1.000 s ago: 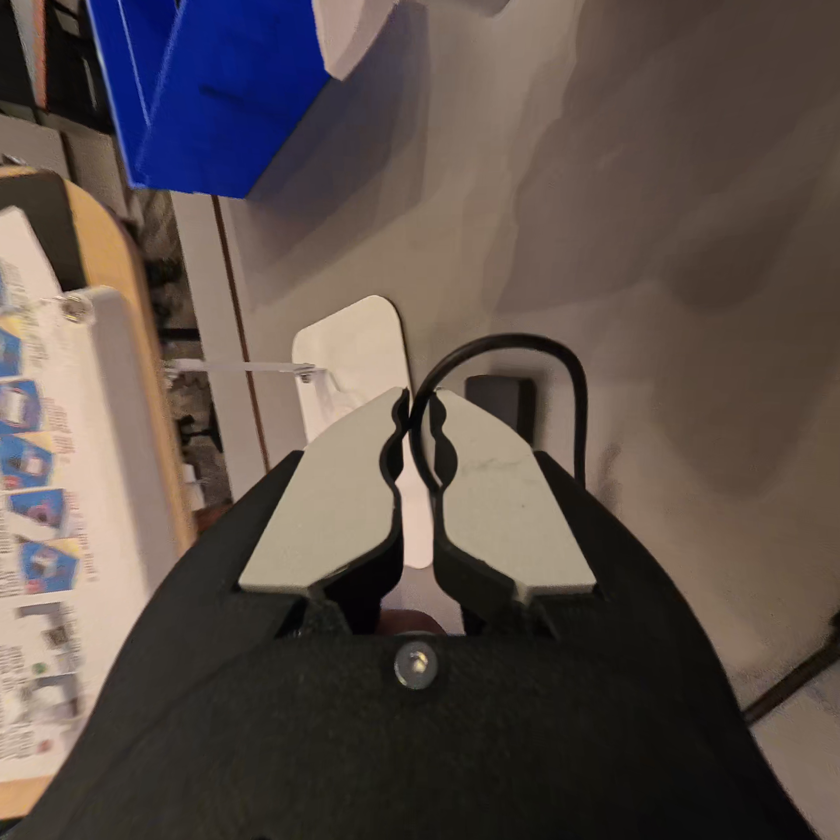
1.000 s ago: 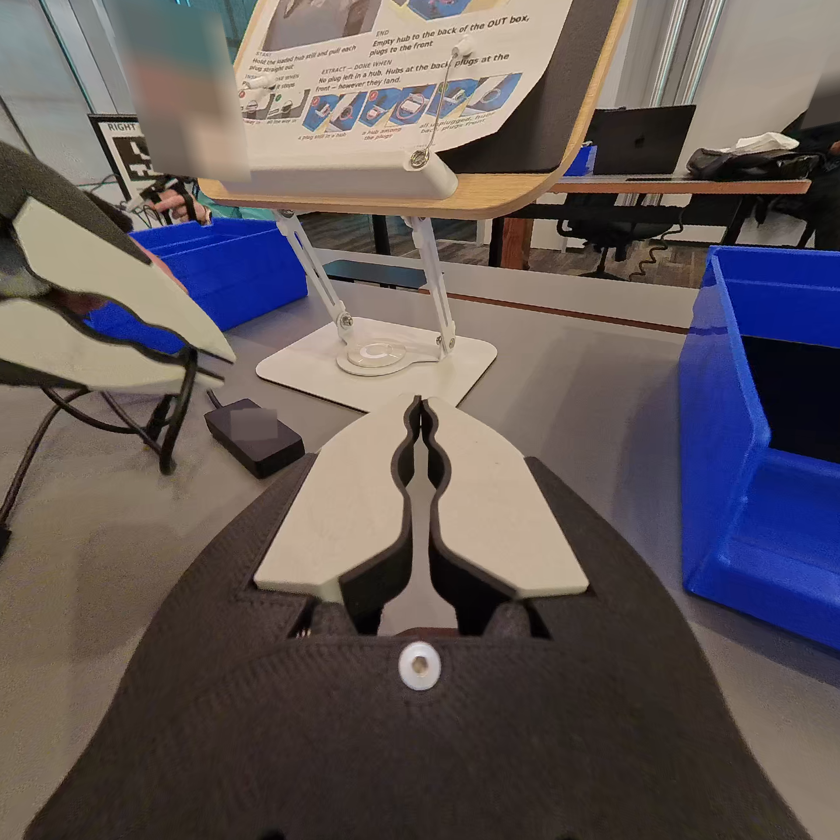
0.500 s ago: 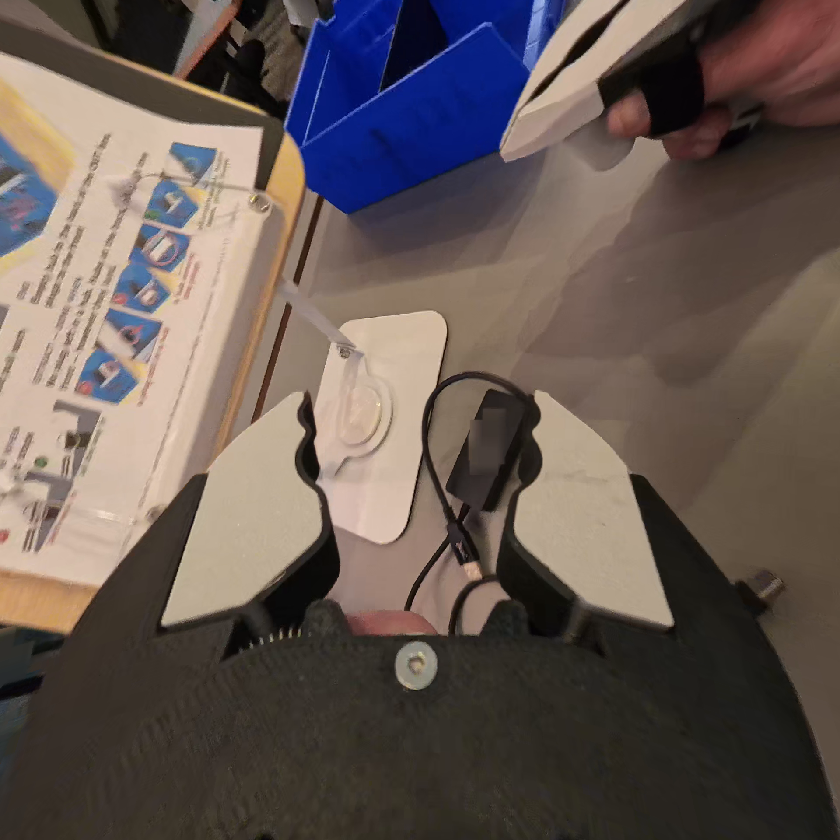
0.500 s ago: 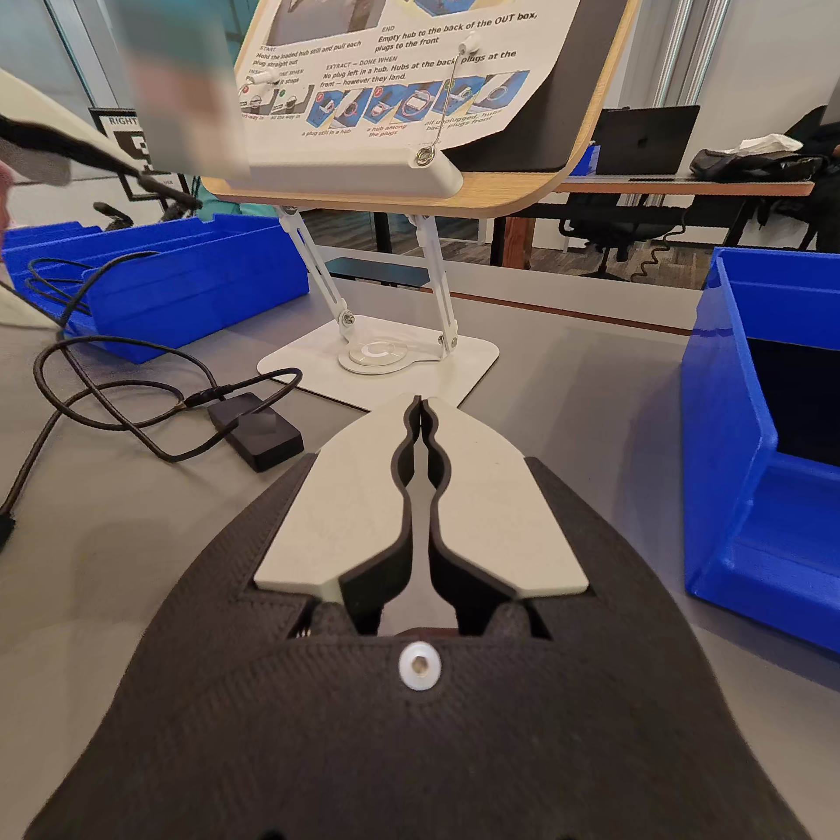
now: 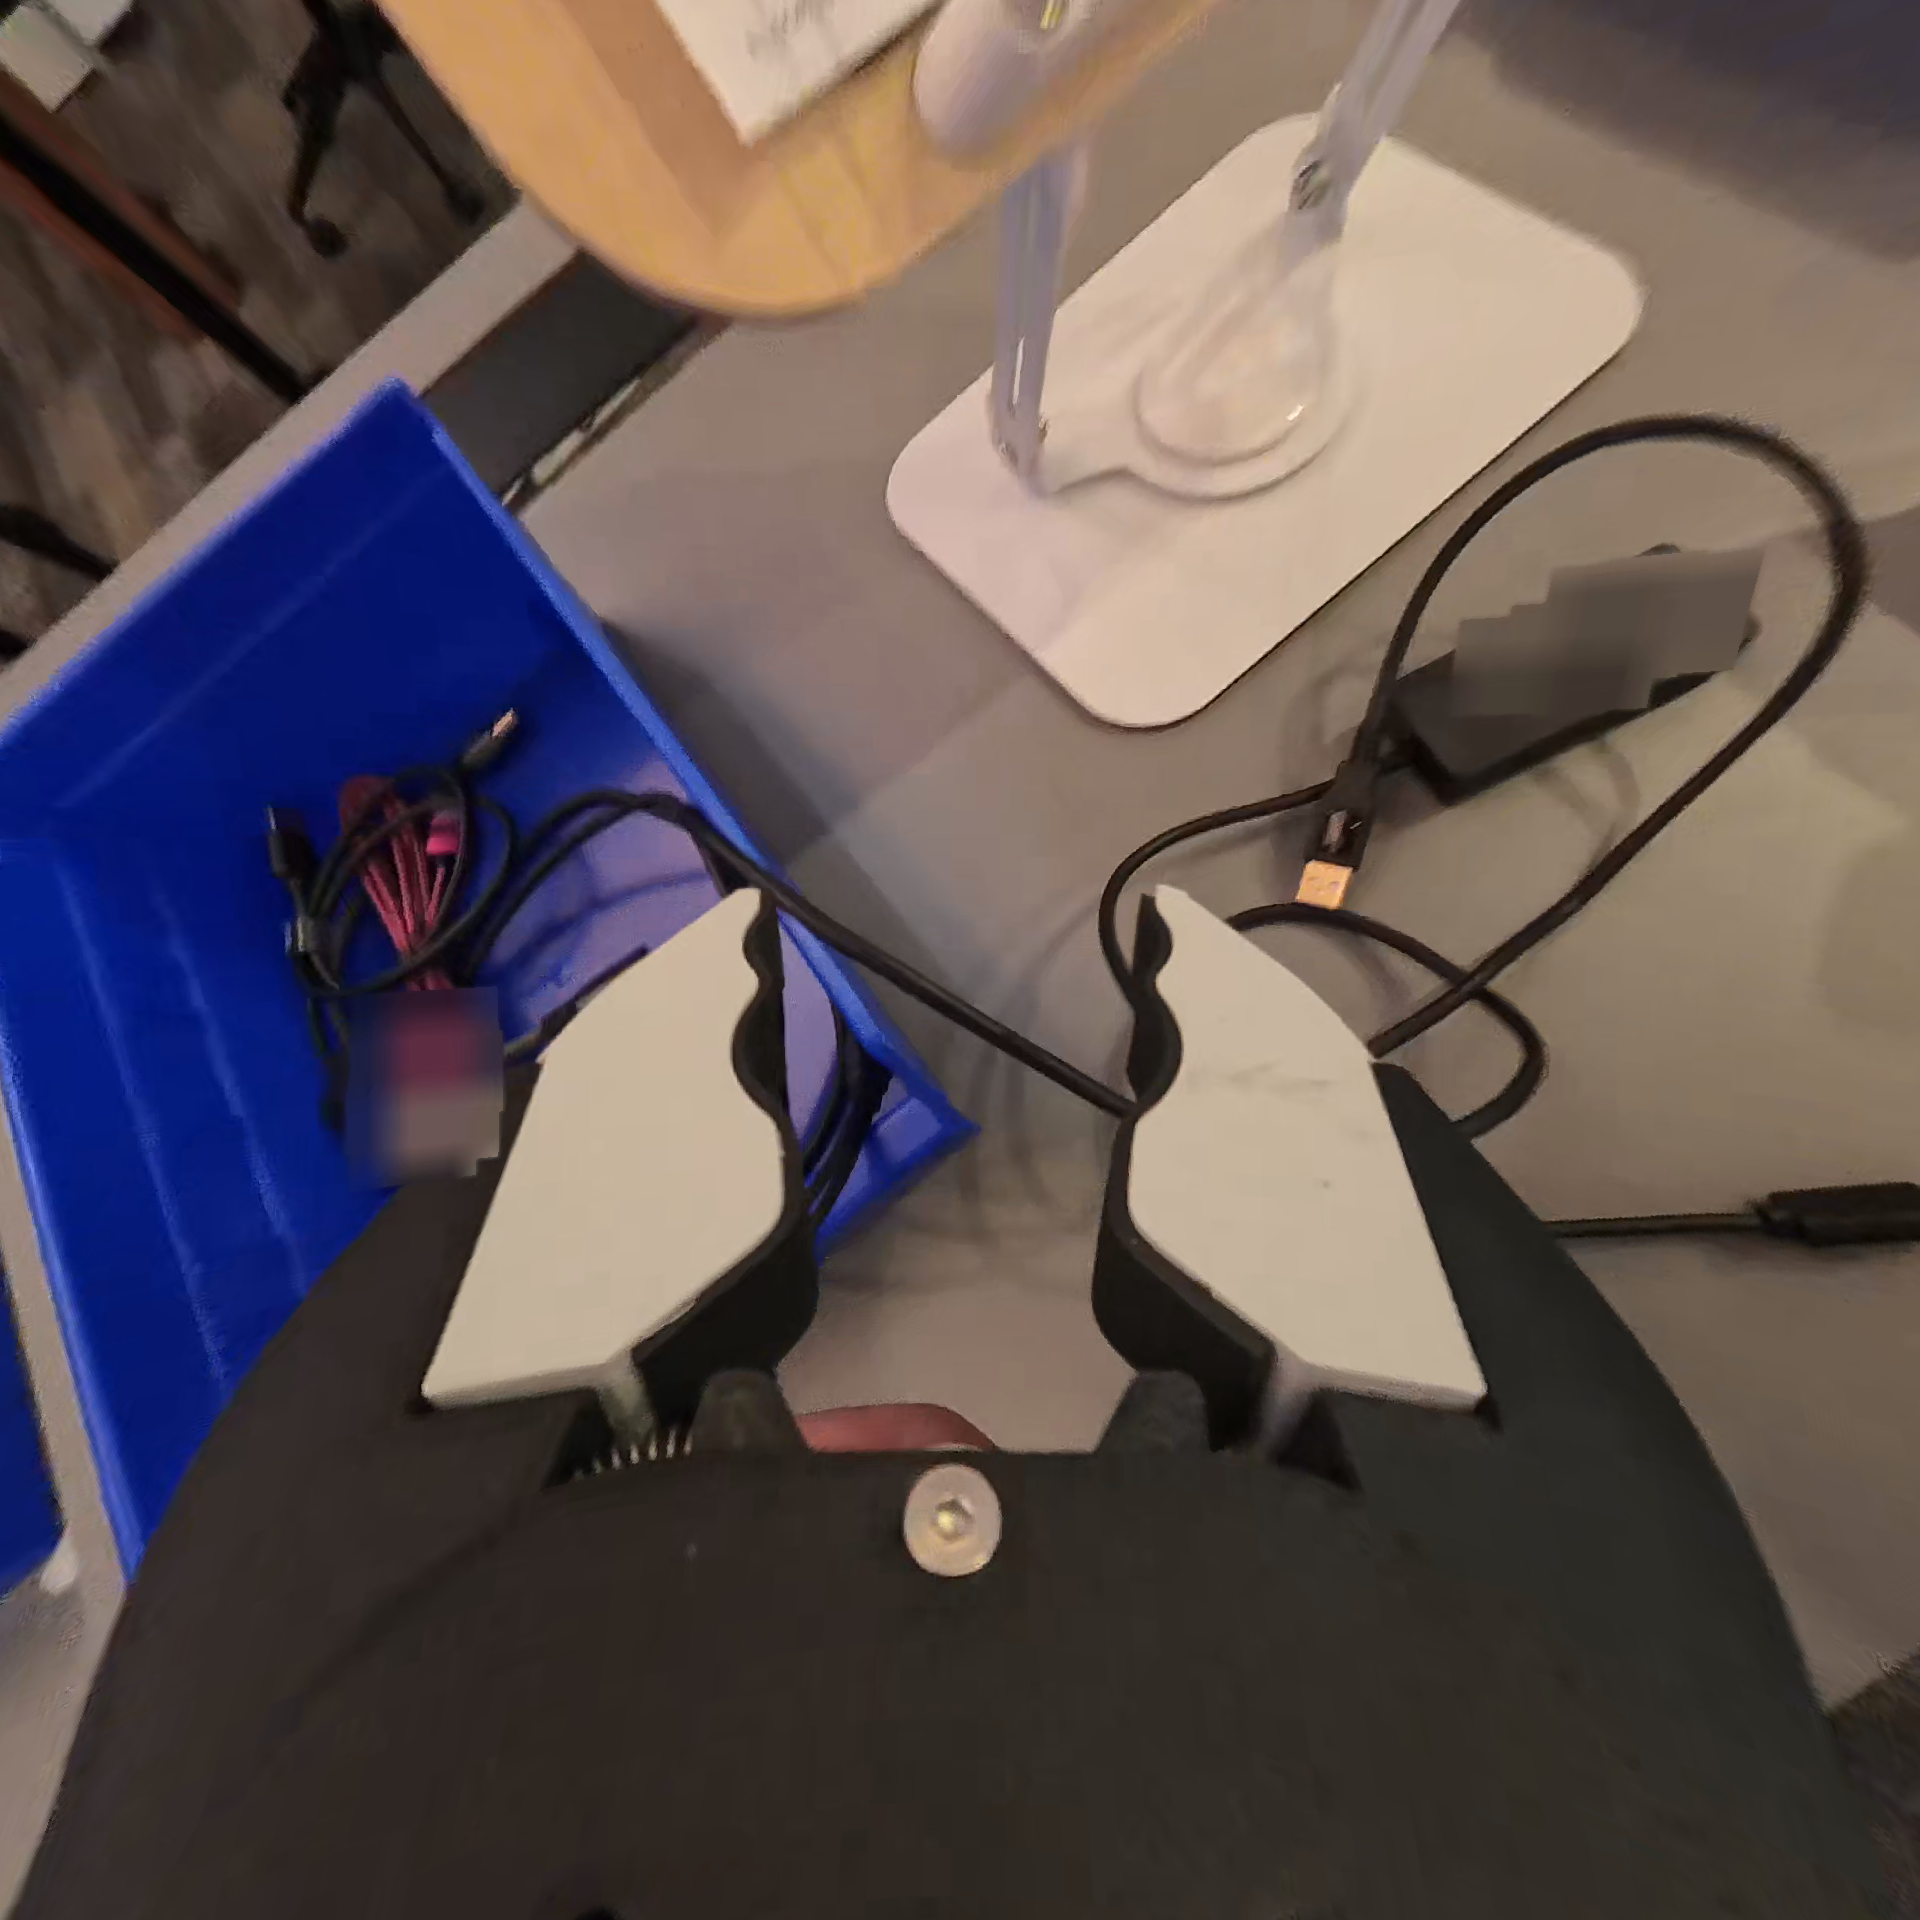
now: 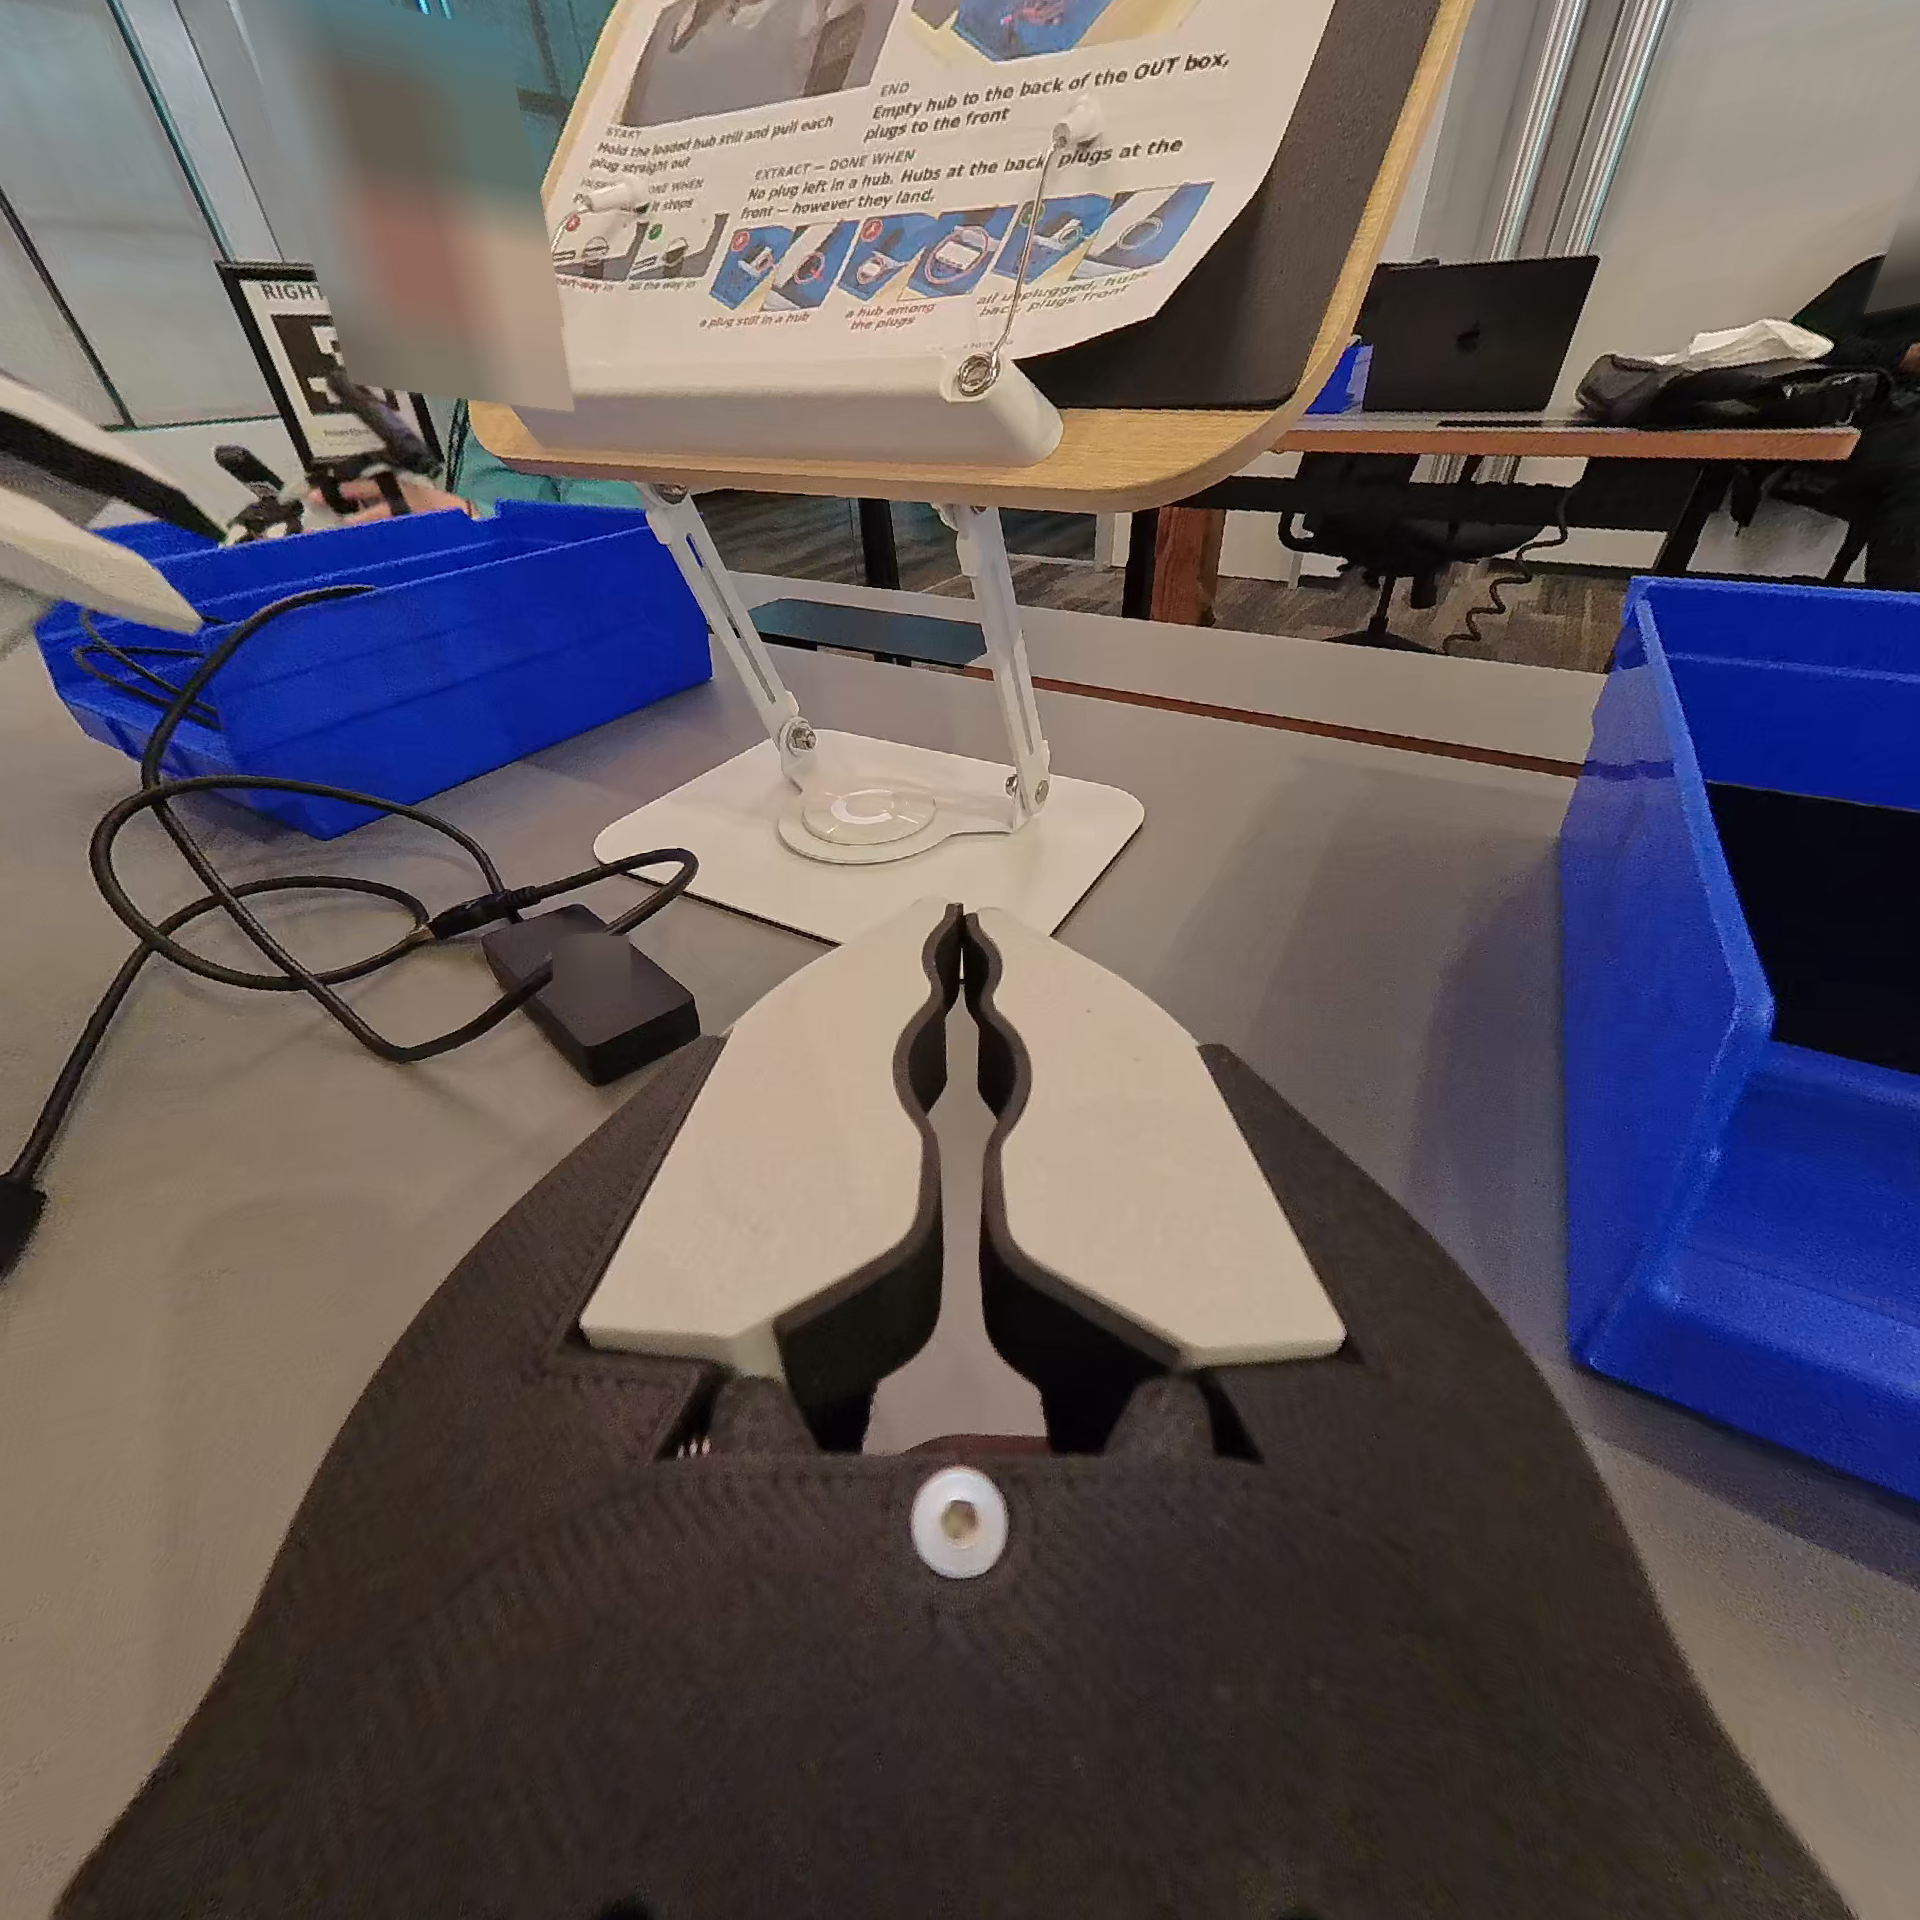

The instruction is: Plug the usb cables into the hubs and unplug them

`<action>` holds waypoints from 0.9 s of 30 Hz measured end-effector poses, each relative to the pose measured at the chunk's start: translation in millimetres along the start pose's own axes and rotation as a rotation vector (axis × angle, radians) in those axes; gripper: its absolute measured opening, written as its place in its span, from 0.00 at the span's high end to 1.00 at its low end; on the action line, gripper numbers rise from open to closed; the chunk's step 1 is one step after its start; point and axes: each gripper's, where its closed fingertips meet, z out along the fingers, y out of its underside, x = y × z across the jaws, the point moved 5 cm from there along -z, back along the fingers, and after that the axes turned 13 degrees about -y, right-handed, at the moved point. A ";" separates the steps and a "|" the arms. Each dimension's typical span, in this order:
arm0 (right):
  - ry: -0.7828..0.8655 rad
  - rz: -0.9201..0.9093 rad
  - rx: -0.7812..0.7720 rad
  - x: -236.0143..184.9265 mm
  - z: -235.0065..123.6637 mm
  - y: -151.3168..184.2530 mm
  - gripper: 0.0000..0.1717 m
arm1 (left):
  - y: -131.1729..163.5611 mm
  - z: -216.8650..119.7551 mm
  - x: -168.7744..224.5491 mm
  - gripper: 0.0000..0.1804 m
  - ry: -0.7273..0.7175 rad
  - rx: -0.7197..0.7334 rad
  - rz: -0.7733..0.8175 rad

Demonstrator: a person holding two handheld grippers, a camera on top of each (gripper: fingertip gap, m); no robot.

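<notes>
On the left sits a blue bin [image 5: 260, 665] holding a tangle of spare black and pink cables [image 5: 395, 862]. Above its near corner hover the left tongs [image 5: 951, 914], spread wide apart and holding nothing. A black usb cable [image 5: 935, 997] trails out of the bin across the grey worktop [image 5: 935, 727], passing under the open gap without being pinched. To the right its gold-tipped plug [image 5: 1325, 883] lies loose, just beside the small black hub [image 5: 1538, 717], not inserted.

The cable looks light and floppy, so it would likely sag and swing; the stiff moulded plug body is the better place to grip. The hub looks light and smooth and may slide unless it is pinned.

The right wrist view adds the right tongs [image 6: 961, 914], pressed together on nothing and resting well back from the hub. It also shows a second blue bin [image 6: 1662, 935] at far right and an instruction sheet on a white stand [image 6: 883, 831], but not the first bin's contents.
</notes>
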 end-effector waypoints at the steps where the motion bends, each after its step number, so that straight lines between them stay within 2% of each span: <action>1: 0.000 0.001 0.001 0.0 -0.2 0.1 1.00 | 7.6 5.9 -0.4 0.65 -0.038 -0.033 0.006; 3: -0.002 0.001 0.002 -0.4 -0.3 -0.1 1.00 | 19.2 17.3 -5.8 0.65 -0.098 -0.069 -0.009; 5: -0.005 0.000 0.004 -0.9 -0.3 -0.4 1.00 | 26.6 24.9 -10.8 0.72 -0.115 -0.086 -0.013; 7: -0.008 0.000 0.008 -1.2 -0.5 -1.0 1.00 | 26.2 26.7 -10.0 0.86 -0.083 -0.057 -0.036; 8: -0.009 0.001 0.010 -1.2 -0.6 -1.3 1.00 | 26.3 28.0 -11.3 0.87 -0.079 -0.052 -0.047; 11: -0.009 0.002 0.014 -1.2 -1.1 -1.8 1.00 | 25.4 27.4 -15.4 0.90 -0.063 -0.038 -0.063; 16: -0.008 0.003 0.012 -0.9 -1.1 -1.6 1.00 | 20.2 19.3 -21.3 0.95 -0.143 0.043 -0.016; 20: -0.006 0.002 0.010 -0.7 -0.9 -1.2 1.00 | 5.3 -5.7 -35.6 0.98 -0.231 0.176 -0.019; 22: -0.007 0.002 0.009 -0.9 -0.6 -1.1 1.00 | 1.3 -12.8 -37.1 0.98 -0.194 0.176 -0.018; 25: -0.006 0.002 0.007 -0.9 -0.5 -0.9 1.00 | -8.0 -25.0 -46.4 0.98 -0.246 0.201 0.015; 27: -0.005 0.002 0.008 -0.7 -0.7 -1.0 1.00 | -21.1 -41.6 -51.9 0.98 -0.270 0.275 0.003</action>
